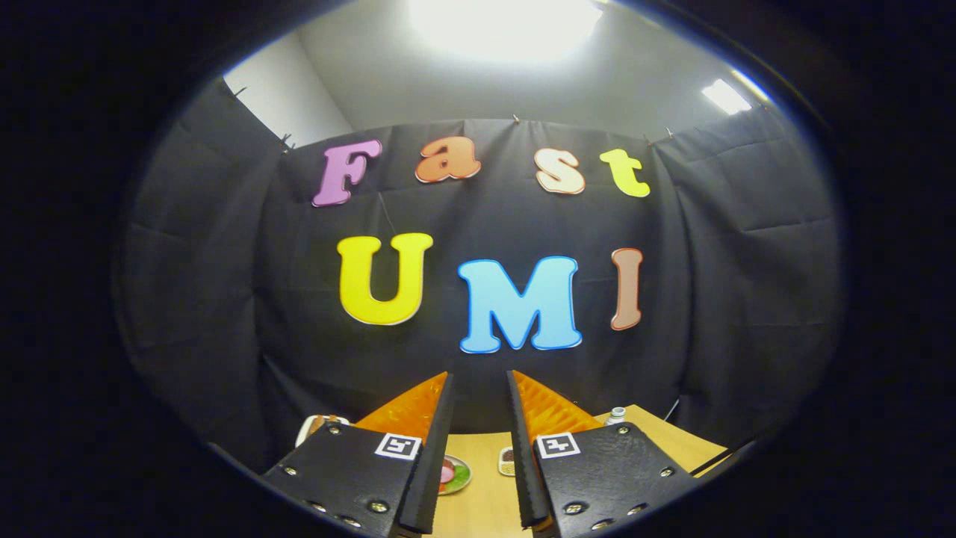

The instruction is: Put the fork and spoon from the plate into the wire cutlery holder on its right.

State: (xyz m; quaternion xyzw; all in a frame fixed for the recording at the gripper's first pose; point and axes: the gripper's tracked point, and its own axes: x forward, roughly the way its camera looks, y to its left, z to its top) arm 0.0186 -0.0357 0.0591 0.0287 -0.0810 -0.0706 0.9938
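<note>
Single fisheye view, riding on the gripper [480, 385], facing forward along its two fingers. Camera pitched high: mostly the booth's back cloth wall [747, 246] and ceiling light [504, 22], both well off. Tabletop [482, 486] seen close below, between and beyond the parted jaws.

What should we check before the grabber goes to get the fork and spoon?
1. Gripper open, nothing between its fingers: ok.
2. Wooden table below and ahead of the fingers: ok.
3. Fork and spoon found: cannot tell; a small dish with food peeks out between the fingers, but no cutlery can be made out.
4. Wire cutlery holder found: cannot tell.
5. Gripper aimed at the table: not ok; it points mostly at the booth wall.
6. Small white bottle beyond the right finger, apart from it: ok.
</note>
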